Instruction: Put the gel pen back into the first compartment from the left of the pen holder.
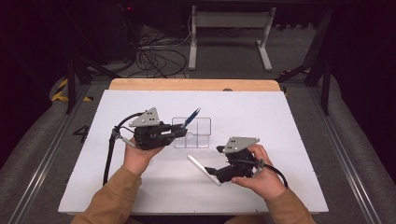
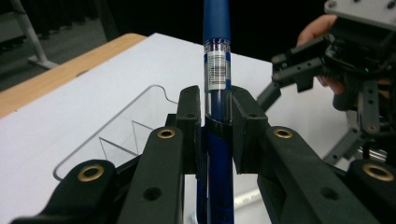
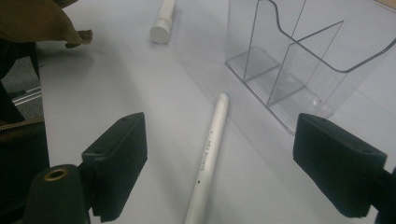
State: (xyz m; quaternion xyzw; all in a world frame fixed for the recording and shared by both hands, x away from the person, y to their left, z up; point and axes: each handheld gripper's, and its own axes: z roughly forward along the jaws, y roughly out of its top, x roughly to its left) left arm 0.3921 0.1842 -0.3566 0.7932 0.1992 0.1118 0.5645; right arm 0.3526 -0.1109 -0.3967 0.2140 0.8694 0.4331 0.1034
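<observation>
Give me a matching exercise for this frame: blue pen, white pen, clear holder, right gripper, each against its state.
1. blue pen
2. white pen
3. clear holder
4. right gripper

a. jaws open, nothing between the pads
b. clamped in the left gripper
c. standing on the table, nothing in its compartments
d. lying flat on the table

Pairs: 1-b, 2-d, 3-c, 4-a
</observation>
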